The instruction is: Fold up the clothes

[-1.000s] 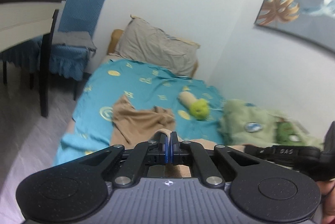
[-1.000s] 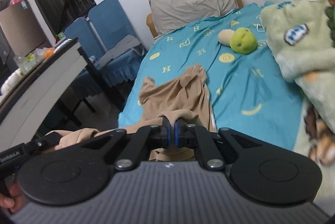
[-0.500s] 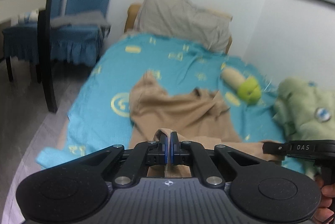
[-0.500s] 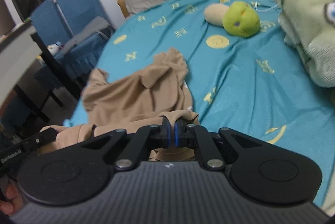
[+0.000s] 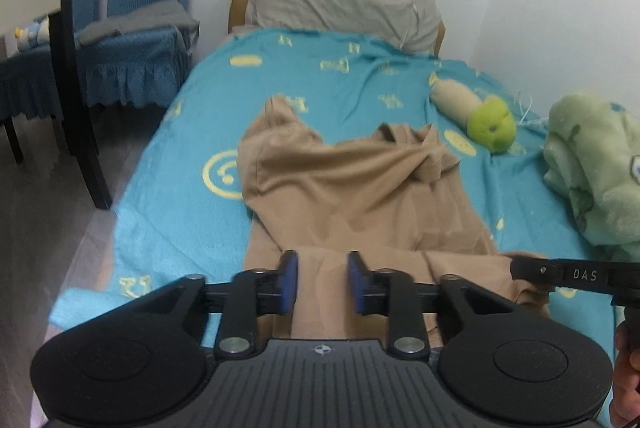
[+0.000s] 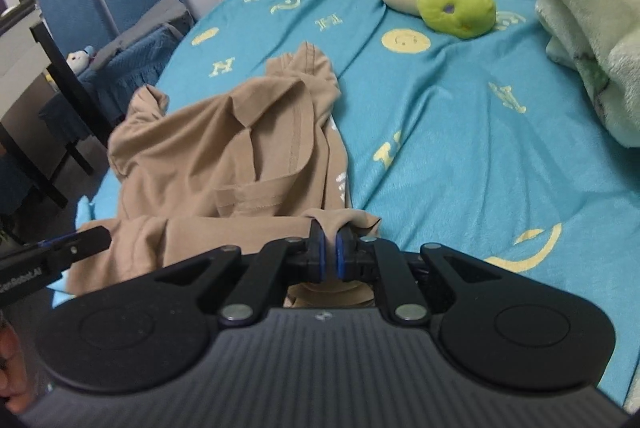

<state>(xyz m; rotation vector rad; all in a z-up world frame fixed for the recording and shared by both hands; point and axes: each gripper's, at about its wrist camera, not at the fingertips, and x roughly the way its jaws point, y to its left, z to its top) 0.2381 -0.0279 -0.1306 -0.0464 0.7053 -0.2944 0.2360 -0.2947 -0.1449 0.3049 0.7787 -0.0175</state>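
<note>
Bed under a teal sheet [image 5: 172, 212], grey pillow [image 5: 340, 4] at the head. Tan garment [image 5: 360, 188] lies crumpled mid-bed (near hem lifted). Left gripper [image 5: 322, 286] jaws opening, cloth between untouched pads. Right gripper [image 6: 329, 260] pinches a fold, starting to part.

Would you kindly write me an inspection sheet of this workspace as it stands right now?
Surface: bed with turquoise patterned sheet.
Job's things: tan cotton garment, crumpled, partly doubled over.
Clutter: green-headed plush toy; pale green fleece blanket; grey pillow.
Grippers: left gripper jaws opening, cloth between; right gripper pinching a garment fold, starting to open.
Cables: thin white cord beside toy.
Surroundings: blue covered chairs, white wall.
</note>
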